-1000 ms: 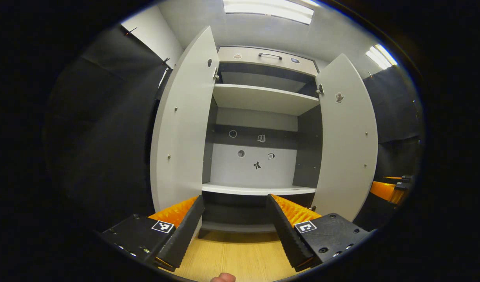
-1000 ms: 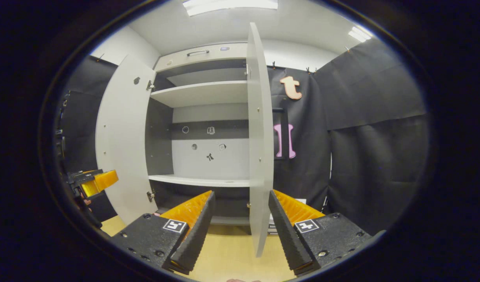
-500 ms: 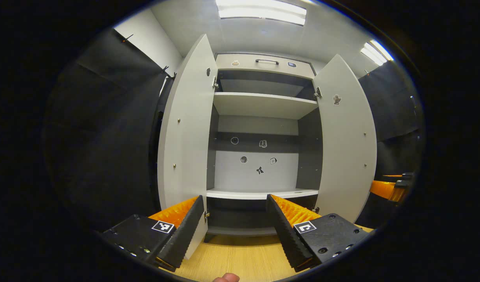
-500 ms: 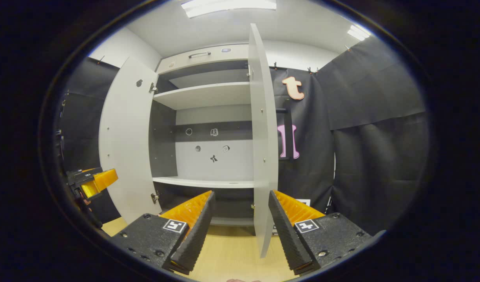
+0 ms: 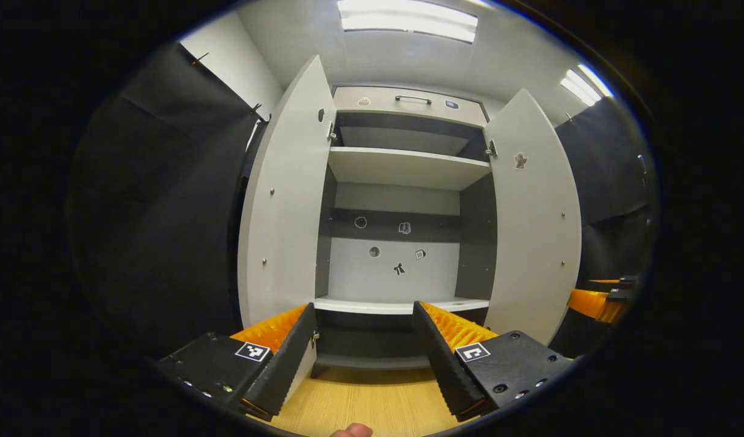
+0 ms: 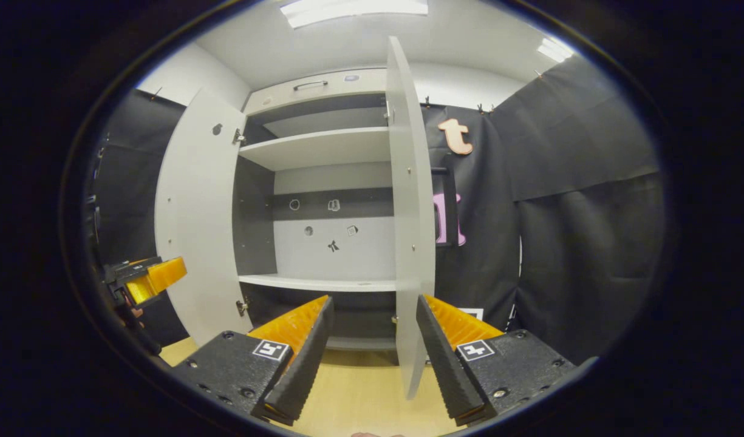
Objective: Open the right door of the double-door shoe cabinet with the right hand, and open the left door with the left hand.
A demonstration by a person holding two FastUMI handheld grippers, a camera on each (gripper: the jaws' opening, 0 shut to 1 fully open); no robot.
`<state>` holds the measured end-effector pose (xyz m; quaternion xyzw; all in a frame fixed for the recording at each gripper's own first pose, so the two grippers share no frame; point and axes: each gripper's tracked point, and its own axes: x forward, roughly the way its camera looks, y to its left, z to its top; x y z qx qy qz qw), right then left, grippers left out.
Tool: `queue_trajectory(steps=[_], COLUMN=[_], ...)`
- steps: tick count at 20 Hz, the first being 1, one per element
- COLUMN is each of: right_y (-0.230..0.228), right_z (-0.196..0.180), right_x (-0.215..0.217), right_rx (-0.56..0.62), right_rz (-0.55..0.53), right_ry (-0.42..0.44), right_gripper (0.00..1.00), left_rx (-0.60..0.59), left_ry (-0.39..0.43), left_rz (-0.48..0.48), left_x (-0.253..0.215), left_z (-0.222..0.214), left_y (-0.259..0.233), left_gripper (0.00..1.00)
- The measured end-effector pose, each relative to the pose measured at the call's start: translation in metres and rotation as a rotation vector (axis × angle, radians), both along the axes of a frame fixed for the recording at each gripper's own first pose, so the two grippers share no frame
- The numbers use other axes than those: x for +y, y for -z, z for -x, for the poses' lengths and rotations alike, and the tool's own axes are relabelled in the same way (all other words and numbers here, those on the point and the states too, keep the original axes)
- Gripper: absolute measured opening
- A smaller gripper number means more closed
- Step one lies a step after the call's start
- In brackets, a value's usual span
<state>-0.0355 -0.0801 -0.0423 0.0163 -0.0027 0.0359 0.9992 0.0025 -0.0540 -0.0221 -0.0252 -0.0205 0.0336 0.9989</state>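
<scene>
In the left gripper view, the left gripper (image 5: pixel 364 358) has its two fingers spread wide apart with nothing between them. The gap frames the lower part of the shoe cabinet (image 5: pixel 402 103) and the wooden floor (image 5: pixel 372 403). Neither finger touches the cabinet. The left-hand finger (image 5: pixel 286 358) overlaps the bottom corner of the left door (image 5: pixel 283 200) in the picture; whether the two are in contact cannot be told. A fingertip of the person (image 5: pixel 347 431) shows at the bottom edge.

Both doors stand swung outward. The left door and the right door (image 5: pixel 532 218) flank the open interior, where an upper shelf (image 5: pixel 405 167) and a lower shelf (image 5: pixel 402 305) are bare. Small stickers (image 5: pixel 399 268) mark the back panel. A handle (image 5: pixel 413 98) sits on the top panel above the doors.

At the far right edge of the same view, the right gripper (image 5: pixel 599 300) shows beyond the right door.

In the right gripper view, the right gripper (image 6: pixel 375 358) is likewise wide open and grips nothing. The right door (image 6: pixel 411 218) appears nearly edge-on, its lower edge falling in the gap between the two fingers; contact with either finger cannot be told. The left door (image 6: pixel 195 218) stands open, and the left gripper (image 6: pixel 144 280) shows near it at the left edge.
</scene>
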Motion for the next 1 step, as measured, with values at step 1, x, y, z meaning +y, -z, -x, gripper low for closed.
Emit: queue_trajectory(steps=[1], right_y=[0.0003], right_z=[0.0000], right_x=[0.0000], right_rx=[0.002], right_rz=[-0.005], right_ry=[-0.001], right_gripper=[0.86], left_rx=[0.008], left_ry=[-0.001], left_rz=[-0.002], left_x=[0.0007], left_z=[-0.0002], left_y=[0.0019], left_gripper=[0.95])
